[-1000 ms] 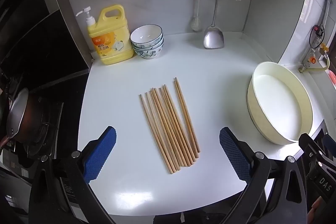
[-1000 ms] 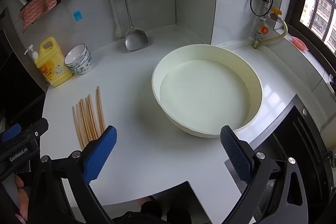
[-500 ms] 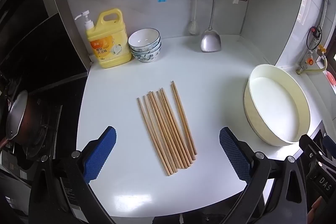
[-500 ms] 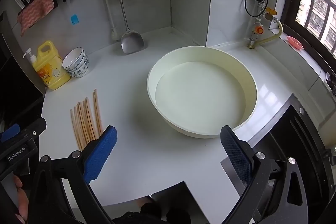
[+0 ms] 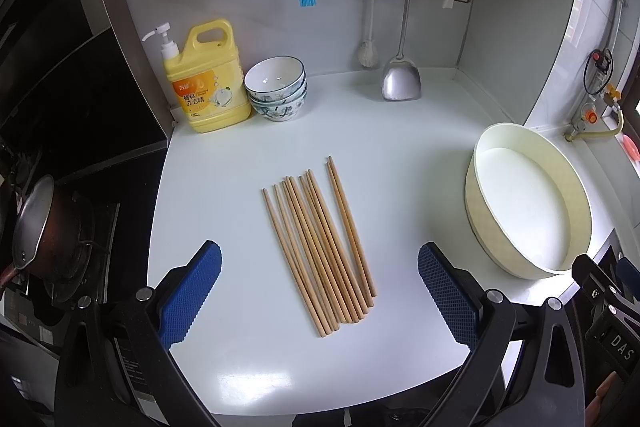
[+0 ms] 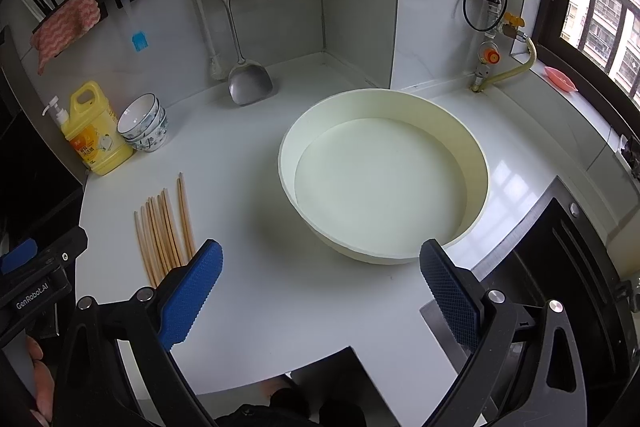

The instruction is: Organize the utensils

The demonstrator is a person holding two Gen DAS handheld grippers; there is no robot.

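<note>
Several wooden chopsticks (image 5: 320, 247) lie side by side on the white counter (image 5: 240, 167), ends pointing away from me; they also show at the left of the right wrist view (image 6: 164, 231). My left gripper (image 5: 320, 291) is open and empty, held above the near ends of the chopsticks. My right gripper (image 6: 320, 291) is open and empty, above the counter in front of a large cream basin (image 6: 476, 163). The basin also shows at the right of the left wrist view (image 5: 480, 195).
A yellow detergent jug (image 5: 208, 83) and stacked bowls (image 5: 276, 91) stand at the back left. A metal spatula (image 5: 402, 75), brush and cloths hang on the wall rail. A stove with a pan (image 5: 36, 227) is at the left. A black sink edge (image 6: 560, 267) is at the right.
Both grippers have drawn back and up a little, so the chopsticks and basin look smaller and farther. Nothing on the counter has moved.
</note>
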